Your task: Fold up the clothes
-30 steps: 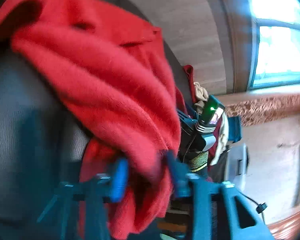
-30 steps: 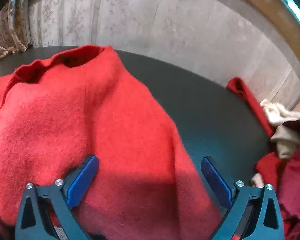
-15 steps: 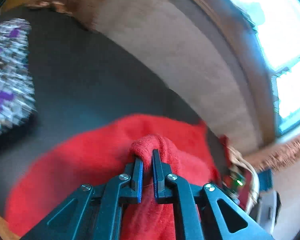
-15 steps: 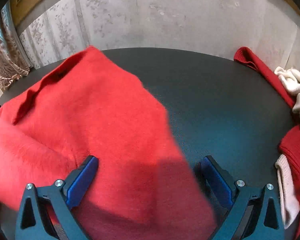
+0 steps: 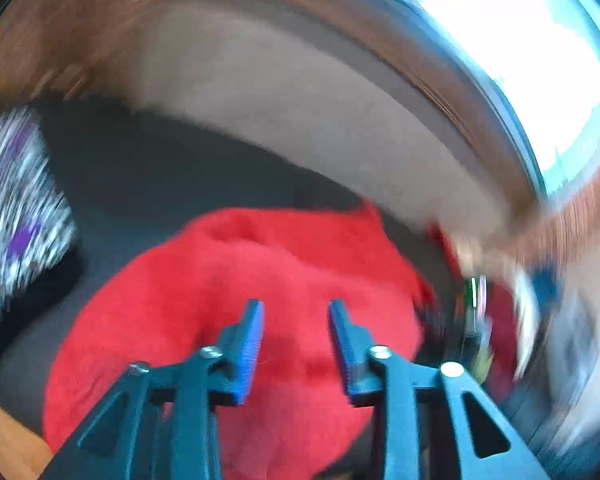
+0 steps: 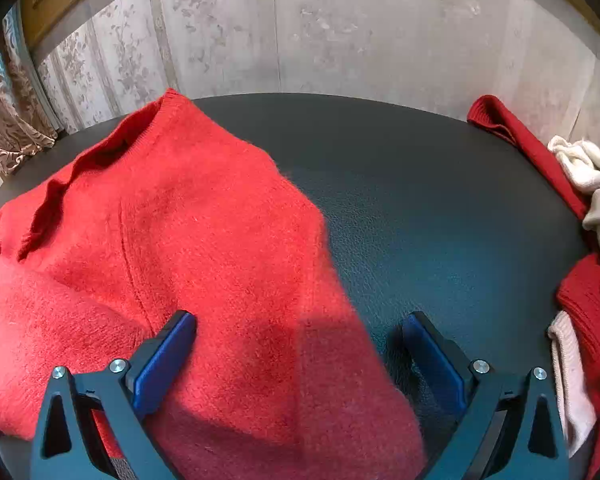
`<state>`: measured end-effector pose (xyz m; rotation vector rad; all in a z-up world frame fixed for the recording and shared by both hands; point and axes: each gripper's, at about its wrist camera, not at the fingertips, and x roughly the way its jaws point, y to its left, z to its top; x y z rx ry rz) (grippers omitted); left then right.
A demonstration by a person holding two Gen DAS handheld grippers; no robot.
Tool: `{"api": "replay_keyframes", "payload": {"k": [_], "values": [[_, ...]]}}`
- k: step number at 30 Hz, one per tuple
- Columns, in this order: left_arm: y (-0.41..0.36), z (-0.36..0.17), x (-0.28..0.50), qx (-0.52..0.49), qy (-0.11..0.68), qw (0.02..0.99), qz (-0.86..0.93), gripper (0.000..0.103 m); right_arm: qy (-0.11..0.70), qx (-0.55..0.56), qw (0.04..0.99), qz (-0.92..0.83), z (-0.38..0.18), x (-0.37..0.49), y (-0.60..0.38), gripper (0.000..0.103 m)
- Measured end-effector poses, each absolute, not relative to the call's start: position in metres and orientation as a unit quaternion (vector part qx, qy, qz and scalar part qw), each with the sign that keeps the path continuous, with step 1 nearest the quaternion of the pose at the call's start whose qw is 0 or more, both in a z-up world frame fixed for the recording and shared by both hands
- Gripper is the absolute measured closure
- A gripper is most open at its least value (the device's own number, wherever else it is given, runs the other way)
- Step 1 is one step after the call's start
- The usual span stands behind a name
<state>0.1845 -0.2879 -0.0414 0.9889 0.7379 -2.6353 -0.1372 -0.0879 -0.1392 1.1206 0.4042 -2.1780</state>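
Having clenched a fold half a second before, the left gripper (image 5: pixel 296 316) had released the fuzzy red sweater (image 6: pixel 204 248), which lay rumpled on the black leathery table (image 6: pixel 440 216); the right gripper (image 6: pixel 300 344) hovered at its 6 o'clock edge, jaws spread wide.

A dark table (image 6: pixel 440 208) stands before a patterned curtain (image 6: pixel 300 32) and bright window (image 5: pixel 520 60).
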Motion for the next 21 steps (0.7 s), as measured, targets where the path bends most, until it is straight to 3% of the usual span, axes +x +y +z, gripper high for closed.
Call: {"api": "replay_keyframes", "payload": {"k": [3, 7, 15, 18, 19, 21], "values": [[-0.225, -0.051, 0.166, 0.402, 0.134, 0.061, -0.904, 0.059, 0.153, 0.433, 0.313, -0.832, -0.135, -0.135, -0.089, 0.0], [-0.177, -0.085, 0.144, 0.466, -0.002, 0.071, -0.882, 0.058, 0.129, 0.429, 0.312, -0.838, -0.12, -0.118, -0.08, 0.0], [-0.162, -0.133, 0.12, 0.534, -0.144, 0.104, -0.826, 0.056, 0.07, 0.406, 0.399, -0.819, -0.093, -0.05, -0.036, 0.0], [-0.194, -0.126, 0.112, 0.531, -0.038, 0.084, -0.842, 0.061, 0.032, 0.418, 0.415, -0.807, -0.095, -0.038, -0.023, 0.0], [-0.207, -0.123, 0.11, 0.527, 0.005, 0.074, -0.847, 0.072, 0.019, 0.423, 0.418, -0.804, -0.097, -0.034, -0.019, 0.0], [-0.232, -0.116, 0.107, 0.515, 0.091, 0.053, -0.851, 0.08, -0.005, 0.431, 0.421, -0.798, -0.1, -0.029, -0.014, 0.0]]}}
